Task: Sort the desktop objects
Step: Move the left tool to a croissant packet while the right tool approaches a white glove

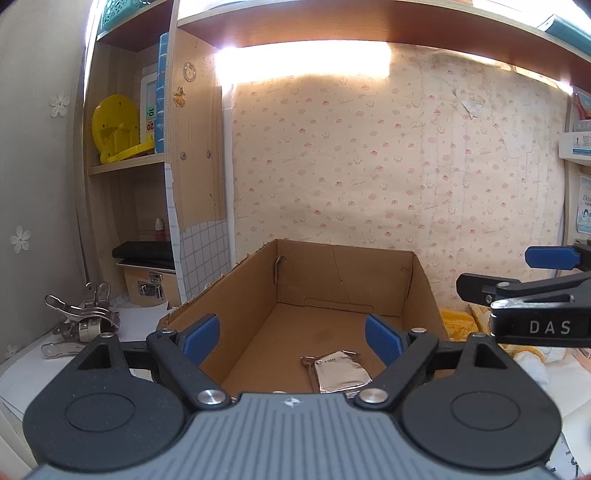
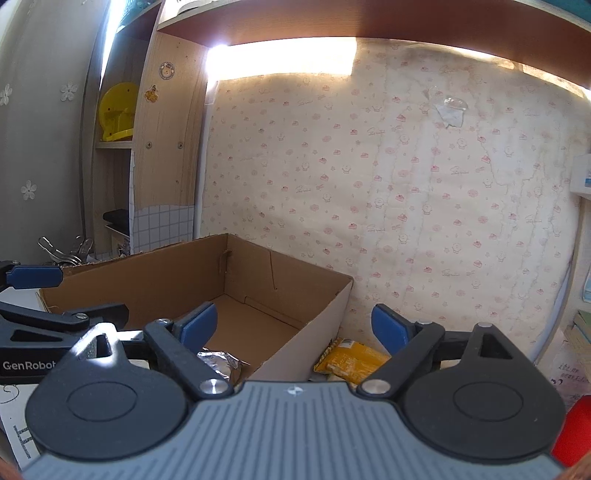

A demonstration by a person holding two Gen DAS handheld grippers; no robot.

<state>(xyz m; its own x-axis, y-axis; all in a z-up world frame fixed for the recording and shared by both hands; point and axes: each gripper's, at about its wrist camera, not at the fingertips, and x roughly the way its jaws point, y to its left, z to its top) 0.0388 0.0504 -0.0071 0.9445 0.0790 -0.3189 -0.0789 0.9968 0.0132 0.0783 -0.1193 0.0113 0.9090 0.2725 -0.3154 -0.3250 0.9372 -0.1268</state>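
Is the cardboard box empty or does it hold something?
Not empty: a silver foil packet lies on the floor of the cardboard box, near its front; nothing else shows inside.

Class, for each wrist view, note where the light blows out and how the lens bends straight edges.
Left wrist view: the strip under the upper shelf glares white, and the cardboard box walls splay outward. Right wrist view: the same strip burns out at upper left, the shelf bows, and the corners vignette dark.

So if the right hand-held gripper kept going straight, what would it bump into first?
Probably the cardboard box's right wall; the right hand-held gripper is open and straddles it. Depth is unclear.
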